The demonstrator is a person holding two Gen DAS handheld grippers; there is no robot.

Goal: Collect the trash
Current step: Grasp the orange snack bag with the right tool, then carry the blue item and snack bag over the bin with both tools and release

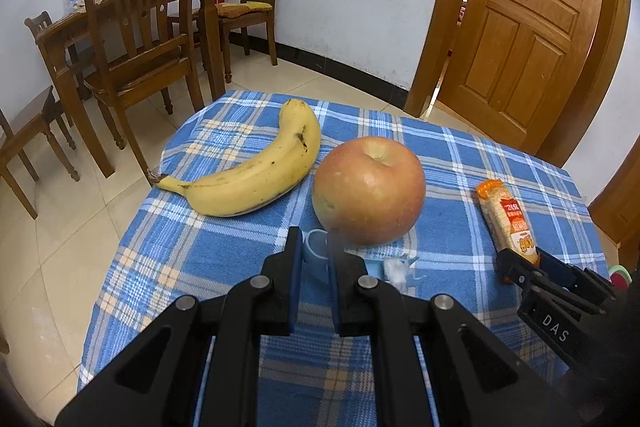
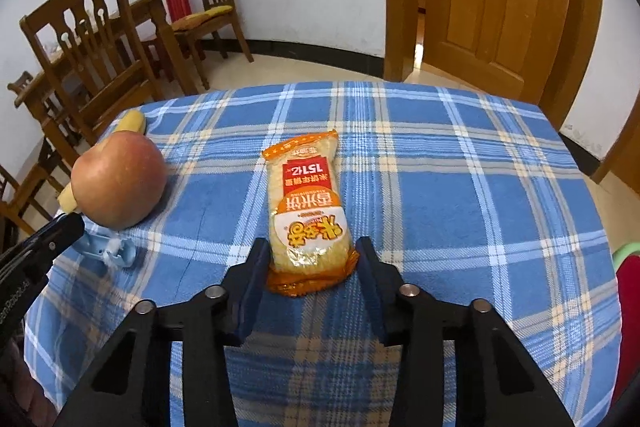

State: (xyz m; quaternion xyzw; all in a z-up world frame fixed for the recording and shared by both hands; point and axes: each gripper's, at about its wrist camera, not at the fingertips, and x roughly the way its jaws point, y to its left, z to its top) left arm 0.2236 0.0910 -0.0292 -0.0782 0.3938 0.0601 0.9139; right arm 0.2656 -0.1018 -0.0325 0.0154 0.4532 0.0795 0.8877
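A table draped in blue plaid cloth [image 2: 460,187] is seen in a white-walled room with brown wooden chairs [image 1: 140,27] and a panelled door [image 1: 532,27]. The left gripper [image 1: 314,247] is clamped on a pale blue plastic scrap [image 1: 314,253] just before a red-yellow apple [image 1: 368,191], beside a yellow banana [image 1: 256,175]. The right gripper [image 2: 310,255] straddles the near end of an orange rice-cracker packet [image 2: 308,211], jaws apart; contact cannot be told.
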